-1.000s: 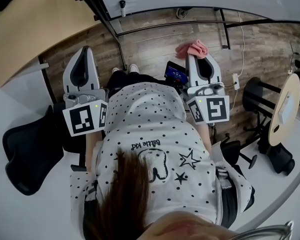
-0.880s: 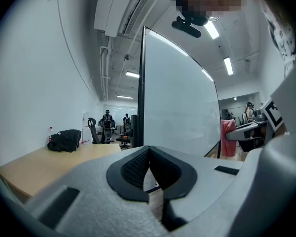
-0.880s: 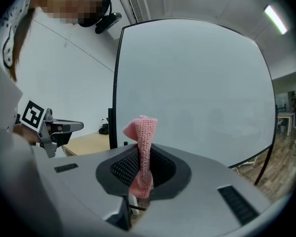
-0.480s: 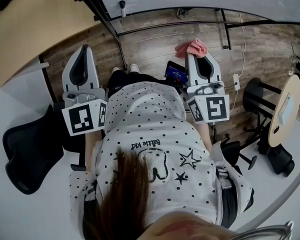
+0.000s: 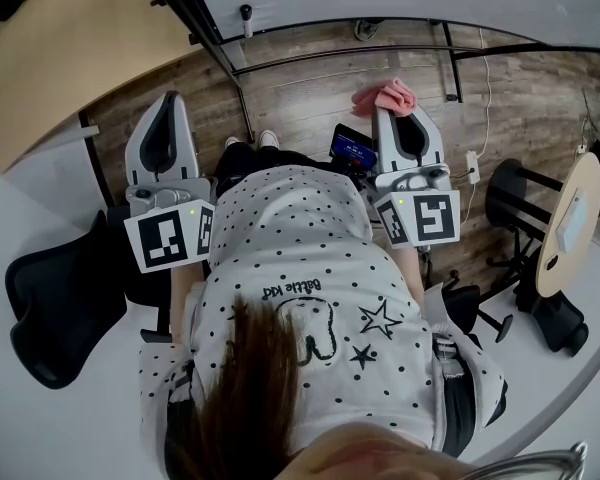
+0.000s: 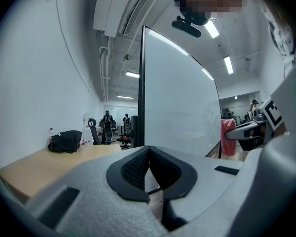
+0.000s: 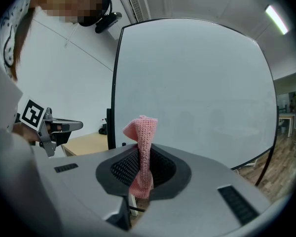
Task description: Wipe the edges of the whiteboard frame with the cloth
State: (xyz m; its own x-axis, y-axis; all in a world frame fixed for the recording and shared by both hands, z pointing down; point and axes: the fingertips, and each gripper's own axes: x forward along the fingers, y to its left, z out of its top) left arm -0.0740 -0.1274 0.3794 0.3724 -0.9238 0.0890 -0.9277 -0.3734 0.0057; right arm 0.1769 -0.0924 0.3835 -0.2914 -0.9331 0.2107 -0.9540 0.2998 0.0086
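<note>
Wood-plank flooring [image 5: 310, 93] lay below you; your right gripper [image 7: 139, 179] pinched a knitted pink cloth [image 7: 144, 132], while your left gripper [image 6: 149, 179] sat closed, ribbed pads [image 6: 134, 169] together.

The left gripper [image 6: 148, 151], grey plastic with black ribbed pads, has its jaws closed tip to tip with nothing between them. It points at the foot of the tall white whiteboard [image 6: 182, 98], in line with the board's upright black frame edge [image 6: 140, 78]. Left of the whiteboard lies a pale wooden tabletop [image 6: 44, 163] bearing a black fabric bundle [image 6: 65, 140]. Far beyond that left edge are a black office chair [image 6: 93, 131] and two standing people [image 6: 107, 119]. Right of the whiteboard, the right gripper [image 6: 235, 131] holds a hanging pink cloth [image 6: 228, 139].
</note>
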